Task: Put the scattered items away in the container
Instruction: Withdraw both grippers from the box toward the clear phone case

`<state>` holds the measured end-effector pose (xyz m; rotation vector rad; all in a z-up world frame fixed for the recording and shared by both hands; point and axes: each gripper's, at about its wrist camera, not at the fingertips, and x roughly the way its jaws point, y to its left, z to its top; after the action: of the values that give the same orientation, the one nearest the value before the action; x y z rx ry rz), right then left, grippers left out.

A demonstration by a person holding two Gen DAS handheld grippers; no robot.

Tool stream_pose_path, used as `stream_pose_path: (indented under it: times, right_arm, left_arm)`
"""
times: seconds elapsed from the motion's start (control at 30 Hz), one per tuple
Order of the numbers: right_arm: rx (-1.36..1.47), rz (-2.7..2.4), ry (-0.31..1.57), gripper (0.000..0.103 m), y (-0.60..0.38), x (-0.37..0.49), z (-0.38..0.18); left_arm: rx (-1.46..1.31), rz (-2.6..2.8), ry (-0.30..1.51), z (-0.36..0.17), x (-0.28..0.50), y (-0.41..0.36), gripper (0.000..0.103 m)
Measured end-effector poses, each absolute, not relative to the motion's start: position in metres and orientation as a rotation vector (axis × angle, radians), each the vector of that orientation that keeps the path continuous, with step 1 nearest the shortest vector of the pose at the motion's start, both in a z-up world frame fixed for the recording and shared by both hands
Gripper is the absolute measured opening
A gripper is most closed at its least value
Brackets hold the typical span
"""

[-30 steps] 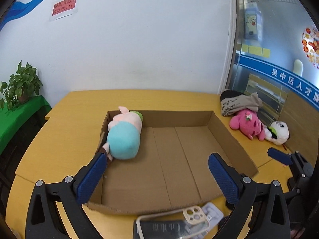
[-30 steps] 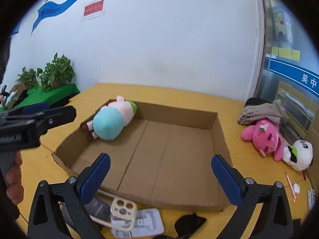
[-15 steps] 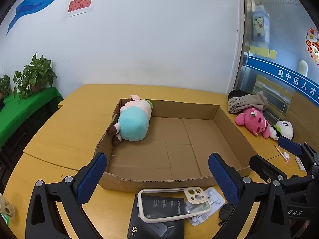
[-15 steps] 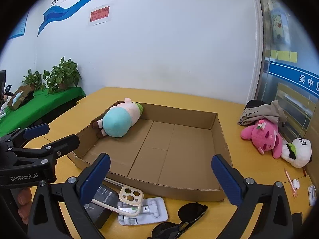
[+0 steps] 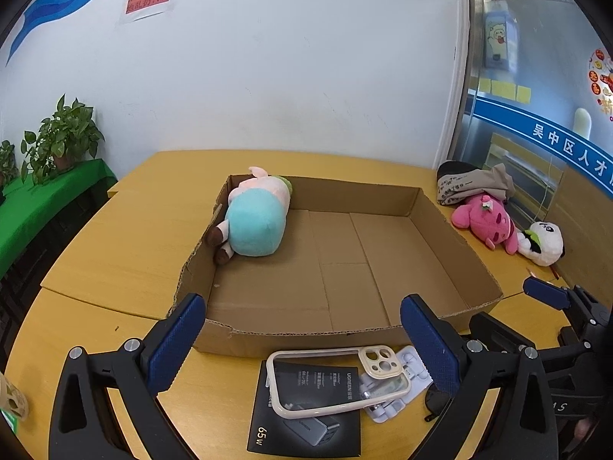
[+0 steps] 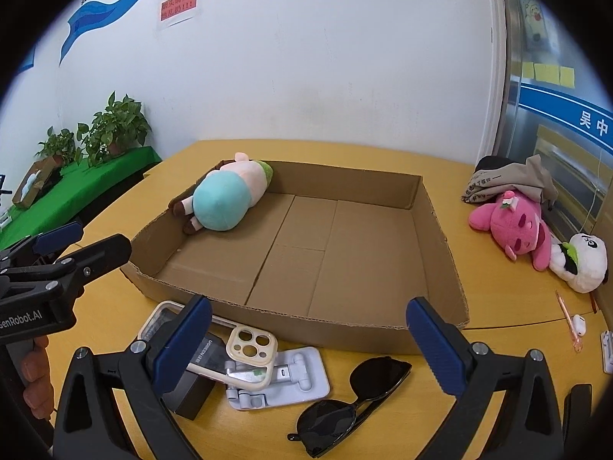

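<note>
Two grippers, both spread wide and holding nothing: left gripper point(image 5: 302, 339) poised at the near wall of the cardboard box point(image 5: 452, 312), right gripper point(image 6: 306, 339) likewise at that wall, further toward the box's right end. Inside the box, tucked into its far left corner, one teal and pink plush pig point(image 5: 258, 216), lying on its side with brown feet toward the left wall; remainder of the box floor bare cardboard. Just outside the near wall, on the yellow table point(image 5: 115, 245), a small heap: cream phone case point(image 5: 337, 377) lying across a black charger box point(image 5: 306, 421) marked 65W, with a white folding phone stand point(image 6: 283, 379) touching the case on its right. Beside the stand, further right along the same wall, black sunglasses point(image 6: 356, 395), folded, lenses down. Beyond the box's right wall, well apart from it, a pink plush point(image 6: 513, 226) lying against a white panda plush point(image 6: 584, 264), and behind those a crumpled grey and black cloth point(image 6: 505, 184). Near the box's right front corner, a thin pink pen point(image 6: 567, 318) and a small white earbud case point(image 6: 579, 324) touching it. Off to the box's left, past the table edge, potted plants point(image 6: 115, 130) on a green-covered surface point(image 6: 84, 184).
</note>
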<state>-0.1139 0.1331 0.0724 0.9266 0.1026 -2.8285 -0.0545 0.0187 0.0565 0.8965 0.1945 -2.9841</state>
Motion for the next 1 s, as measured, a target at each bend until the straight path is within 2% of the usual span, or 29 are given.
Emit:
stream_pose_path:
  times: [1.0]
  right_arm:
    - [1.042, -2.757, -0.012, 0.101, 0.152, -0.126, 0.051]
  left_arm:
    - [1.066, -2.999, 0.209, 0.032, -0.068, 0.028, 0.103]
